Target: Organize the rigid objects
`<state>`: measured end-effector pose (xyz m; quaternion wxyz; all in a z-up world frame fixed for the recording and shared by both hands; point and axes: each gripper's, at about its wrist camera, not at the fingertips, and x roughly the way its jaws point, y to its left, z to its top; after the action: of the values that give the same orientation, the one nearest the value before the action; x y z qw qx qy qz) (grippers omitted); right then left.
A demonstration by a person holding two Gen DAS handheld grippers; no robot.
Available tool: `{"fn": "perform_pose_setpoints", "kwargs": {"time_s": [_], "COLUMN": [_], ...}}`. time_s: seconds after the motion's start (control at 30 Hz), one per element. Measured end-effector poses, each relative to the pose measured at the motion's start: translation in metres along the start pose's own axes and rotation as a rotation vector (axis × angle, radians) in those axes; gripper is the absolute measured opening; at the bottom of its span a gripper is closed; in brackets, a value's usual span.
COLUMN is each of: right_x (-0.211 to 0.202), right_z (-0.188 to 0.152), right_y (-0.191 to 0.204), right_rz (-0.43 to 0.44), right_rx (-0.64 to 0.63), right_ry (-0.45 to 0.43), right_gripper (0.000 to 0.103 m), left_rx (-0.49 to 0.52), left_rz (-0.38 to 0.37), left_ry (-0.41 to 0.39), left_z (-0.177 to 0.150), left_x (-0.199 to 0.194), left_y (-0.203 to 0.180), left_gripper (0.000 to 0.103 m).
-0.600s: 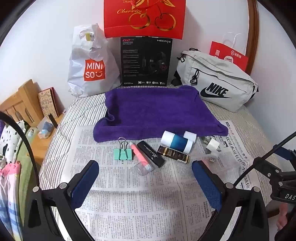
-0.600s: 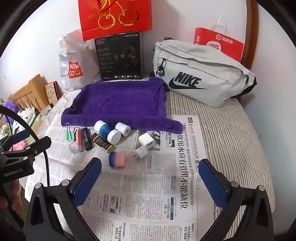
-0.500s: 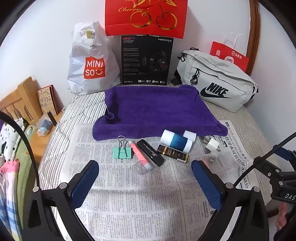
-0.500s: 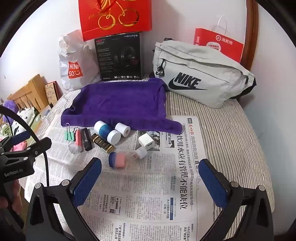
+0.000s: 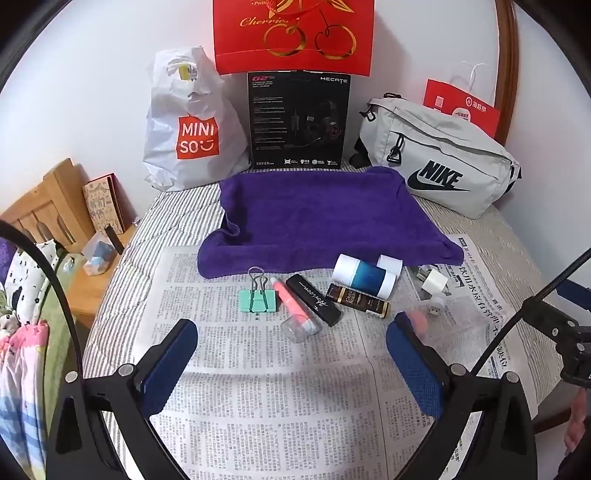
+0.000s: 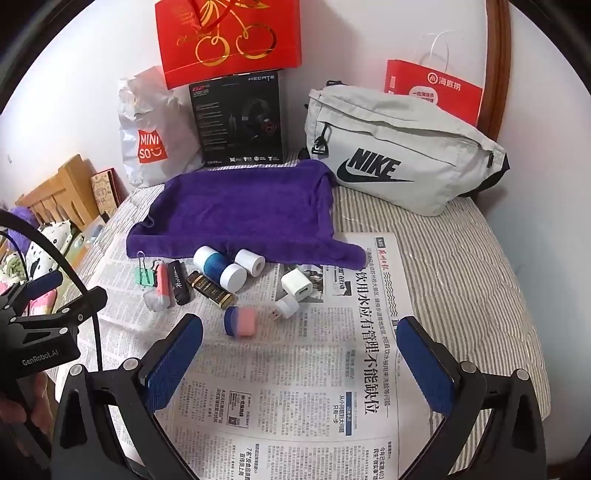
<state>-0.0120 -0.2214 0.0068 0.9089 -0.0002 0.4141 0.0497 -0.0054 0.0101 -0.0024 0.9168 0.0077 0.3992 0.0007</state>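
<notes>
Small objects lie on a newspaper (image 5: 280,398) before a purple towel (image 5: 317,218): a green binder clip (image 5: 258,300), a pink tube (image 5: 295,310), a black stick (image 5: 313,299), a dark gold-labelled tube (image 5: 358,300), a blue-and-white bottle (image 5: 364,275), a white roll (image 5: 389,264), a white charger (image 6: 296,283), a small USB plug (image 6: 283,308) and a pink-and-blue cap (image 6: 241,321). My left gripper (image 5: 291,354) is open and empty, just short of the pink tube. My right gripper (image 6: 301,350) is open and empty, just short of the cap.
At the back stand a white Miniso bag (image 5: 188,125), a black headset box (image 5: 298,122), a red cherry bag (image 5: 295,35), a grey Nike pouch (image 5: 439,158) and a red paper bag (image 5: 461,107). A wooden stand (image 5: 48,210) is left of the bed.
Both grippers have crept slightly forward toward the objects. Nothing was touched or moved.
</notes>
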Motion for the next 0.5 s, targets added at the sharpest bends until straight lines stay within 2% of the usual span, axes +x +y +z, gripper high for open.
{"fn": "perform_pose_setpoints", "kwargs": {"time_s": [0.5], "right_x": [-0.0041], "right_z": [-0.0006], "right_y": [0.0016], "right_rz": [-0.023], "right_rx": [0.0], "right_ry": [0.004], "right_gripper": [0.103], "left_rx": [-0.011], "left_rz": [-0.012], "left_ry": [0.005], "left_z": [-0.0003], "left_x": [-0.0007], "left_y": [0.0027], "left_gripper": [0.103]}}
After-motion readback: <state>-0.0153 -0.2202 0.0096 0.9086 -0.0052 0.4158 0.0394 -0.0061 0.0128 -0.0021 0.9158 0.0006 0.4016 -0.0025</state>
